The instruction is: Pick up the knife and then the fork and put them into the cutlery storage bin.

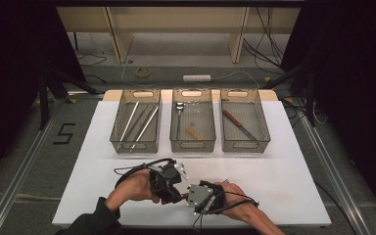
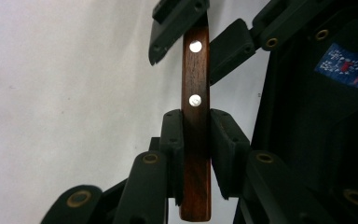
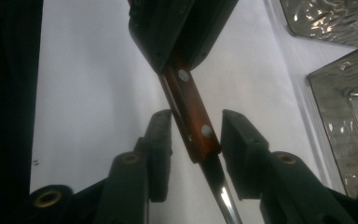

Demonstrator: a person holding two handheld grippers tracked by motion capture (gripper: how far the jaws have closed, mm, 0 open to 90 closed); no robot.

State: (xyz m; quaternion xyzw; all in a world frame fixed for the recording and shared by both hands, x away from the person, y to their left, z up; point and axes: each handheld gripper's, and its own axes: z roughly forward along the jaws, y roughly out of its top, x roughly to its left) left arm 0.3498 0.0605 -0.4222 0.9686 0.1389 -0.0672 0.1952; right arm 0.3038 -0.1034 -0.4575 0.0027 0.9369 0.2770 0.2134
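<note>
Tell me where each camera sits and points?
High view: above the person's side, looking forward and down on the table and three bins; both forearms show.
Left gripper view: rides the left claw, looking along its jaws, shut on the knife handle.
Right gripper view: rides the right claw, jaws open around that handle.
Both gripper views share the knife.

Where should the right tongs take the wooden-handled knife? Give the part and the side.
Take the wooden handle at its blade-end rivet, the stretch the left tongs leave free. Come in from the blade side with the right tongs open astride it, closing across its straight long edges.
</note>
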